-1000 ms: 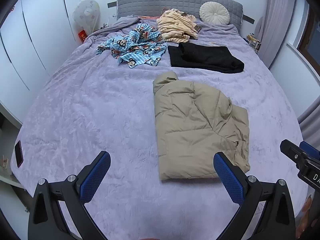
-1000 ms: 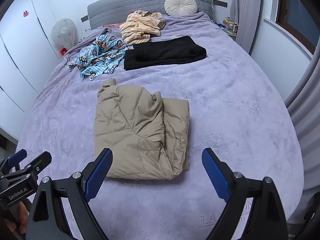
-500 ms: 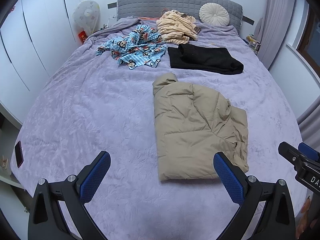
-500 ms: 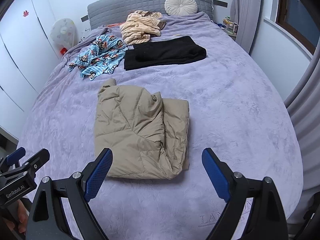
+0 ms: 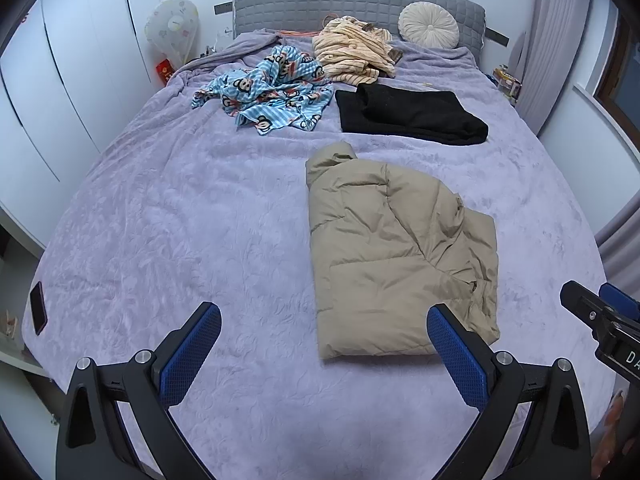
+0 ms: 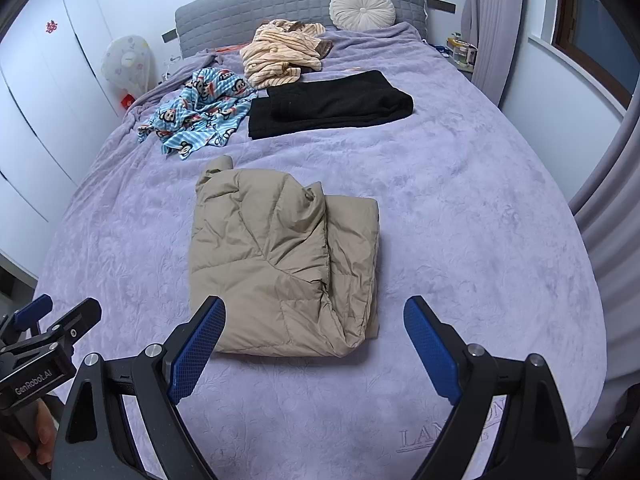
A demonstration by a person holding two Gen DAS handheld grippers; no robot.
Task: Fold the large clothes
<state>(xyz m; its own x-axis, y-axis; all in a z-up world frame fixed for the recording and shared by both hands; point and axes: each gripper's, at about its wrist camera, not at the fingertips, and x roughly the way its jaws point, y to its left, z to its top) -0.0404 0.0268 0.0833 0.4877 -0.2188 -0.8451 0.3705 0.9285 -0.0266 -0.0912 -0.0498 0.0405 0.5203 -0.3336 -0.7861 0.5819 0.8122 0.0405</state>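
Note:
A beige puffer jacket [image 5: 400,256] lies folded into a rough rectangle on the purple bedspread [image 5: 180,220]; it also shows in the right wrist view [image 6: 280,268]. My left gripper [image 5: 324,354] is open and empty, held above the bed's near edge, its right finger just in front of the jacket's near edge. My right gripper [image 6: 316,350] is open and empty, hovering over the jacket's near edge. A folded black garment [image 5: 408,116], a crumpled blue monkey-print garment [image 5: 268,96] and a striped cream garment [image 5: 352,56] lie farther back.
A grey headboard [image 5: 340,4] with a round cream cushion [image 5: 428,26] stands at the back. White wardrobes [image 5: 60,80] line the left. A fan [image 5: 172,32] stands by them. A dark phone [image 5: 38,308] lies at the bed's left edge. Curtains [image 6: 600,184] hang at right.
Almost nothing has changed; both grippers stay open above the near edge, with only slight drift of the left view.

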